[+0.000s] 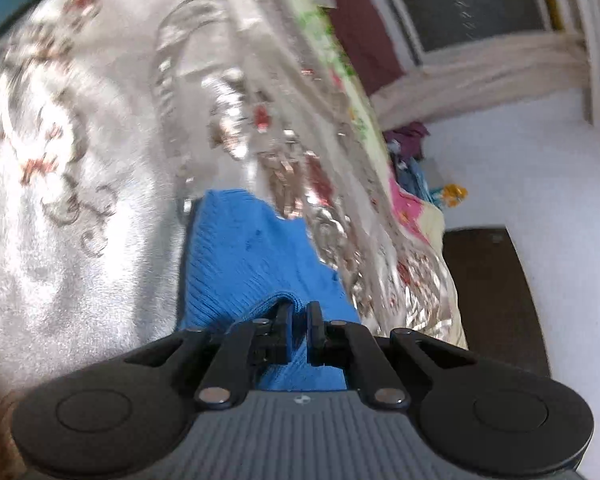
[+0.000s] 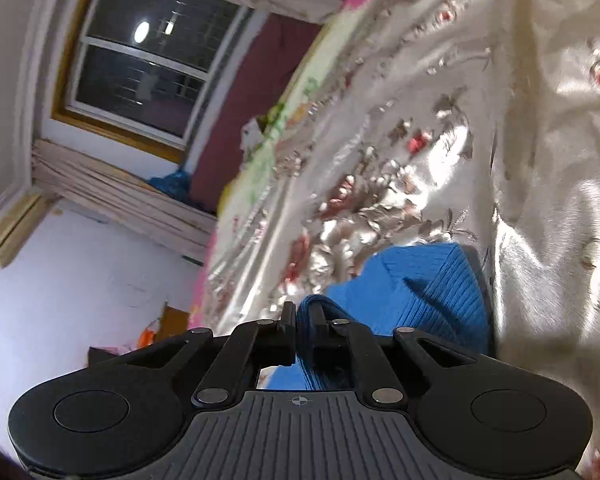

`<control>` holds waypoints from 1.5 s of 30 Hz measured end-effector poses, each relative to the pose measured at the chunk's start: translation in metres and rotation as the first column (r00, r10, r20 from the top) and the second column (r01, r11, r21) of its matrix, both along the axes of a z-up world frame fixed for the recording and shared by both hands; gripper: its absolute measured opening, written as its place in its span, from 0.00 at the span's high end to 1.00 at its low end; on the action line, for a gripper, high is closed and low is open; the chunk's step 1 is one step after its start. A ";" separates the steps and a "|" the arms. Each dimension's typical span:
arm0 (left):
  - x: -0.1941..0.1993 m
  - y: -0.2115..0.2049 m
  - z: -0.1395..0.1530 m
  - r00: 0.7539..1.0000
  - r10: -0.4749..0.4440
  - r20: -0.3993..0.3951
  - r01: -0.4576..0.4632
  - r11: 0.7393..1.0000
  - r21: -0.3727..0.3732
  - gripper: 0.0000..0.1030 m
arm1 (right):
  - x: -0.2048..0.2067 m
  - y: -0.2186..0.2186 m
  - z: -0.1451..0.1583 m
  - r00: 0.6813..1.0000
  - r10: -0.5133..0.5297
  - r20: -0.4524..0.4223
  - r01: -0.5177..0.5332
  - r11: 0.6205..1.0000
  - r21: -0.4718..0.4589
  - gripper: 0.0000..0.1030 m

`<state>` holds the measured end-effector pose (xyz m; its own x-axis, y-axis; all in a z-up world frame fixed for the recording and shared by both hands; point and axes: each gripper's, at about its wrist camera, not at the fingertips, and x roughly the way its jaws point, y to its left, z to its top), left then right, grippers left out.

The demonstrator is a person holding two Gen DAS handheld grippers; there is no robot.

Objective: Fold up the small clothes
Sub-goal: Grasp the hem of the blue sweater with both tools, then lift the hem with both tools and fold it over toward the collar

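Note:
A small blue ribbed knit garment (image 1: 256,256) lies over a shiny cream bedspread with red flowers (image 1: 60,184). My left gripper (image 1: 298,310) is shut on a bunched edge of the garment, the cloth pinched between its black fingers. In the right wrist view the same blue garment (image 2: 432,292) hangs and folds in front of the bedspread (image 2: 440,120). My right gripper (image 2: 302,312) is shut on another bunched edge of it. Both views are tilted and blurred.
A dark window (image 2: 148,64) with pale folded curtains (image 2: 112,192) is beyond the bed. White wall (image 1: 540,184), a maroon headboard (image 2: 252,112), a pile of coloured clothes (image 1: 410,148) and dark floor (image 1: 488,280) lie past the bed's edge.

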<state>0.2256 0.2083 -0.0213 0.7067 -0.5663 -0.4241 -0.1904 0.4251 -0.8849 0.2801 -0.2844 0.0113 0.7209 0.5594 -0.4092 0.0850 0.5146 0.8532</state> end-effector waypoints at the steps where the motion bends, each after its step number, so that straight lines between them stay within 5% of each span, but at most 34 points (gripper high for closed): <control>1: 0.002 0.003 -0.006 1.000 0.018 -0.020 -0.018 1.000 -0.023 0.90 | 0.002 0.003 -0.002 1.000 0.005 -0.005 -0.006 1.000 -0.009 0.90; 6: -0.001 0.012 -0.014 0.998 0.048 -0.030 -0.051 0.994 -0.095 0.85 | 0.000 0.006 -0.007 0.999 0.024 -0.021 -0.024 1.000 0.001 0.84; 10: -0.008 0.011 -0.003 0.999 0.031 -0.017 -0.032 0.999 -0.032 0.82 | -0.008 0.003 -0.003 0.998 0.062 -0.030 -0.063 0.998 -0.029 0.80; 14: -0.020 0.004 0.008 1.000 -0.026 -0.003 0.026 0.998 0.060 0.78 | -0.013 0.009 0.003 0.991 0.127 -0.028 -0.130 0.986 -0.108 0.63; 19: -0.039 -0.019 0.022 0.990 -0.139 -0.001 0.135 0.957 0.255 0.74 | -0.017 0.020 0.003 0.979 0.197 -0.047 -0.203 0.953 -0.223 0.63; 28: 0.000 -0.042 0.008 0.969 -0.239 -0.065 0.247 0.939 0.239 0.73 | -0.006 0.025 0.000 0.976 0.210 -0.064 -0.218 0.964 -0.154 0.67; 37: 0.030 -0.003 0.023 1.000 -0.019 0.015 0.016 0.984 0.177 0.73 | 0.022 0.009 0.007 0.997 0.070 -0.007 -0.070 0.997 0.028 0.64; 45: 0.013 0.007 0.023 1.000 0.014 0.024 -0.019 0.976 0.217 0.71 | 0.018 0.014 0.013 0.997 0.063 0.038 -0.061 0.997 -0.055 0.57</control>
<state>0.2383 0.2148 0.0018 0.7257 -0.4510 -0.5196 -0.1801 0.6043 -0.7761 0.2978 -0.2704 0.0248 0.7019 0.5810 -0.4120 0.0187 0.5632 0.8261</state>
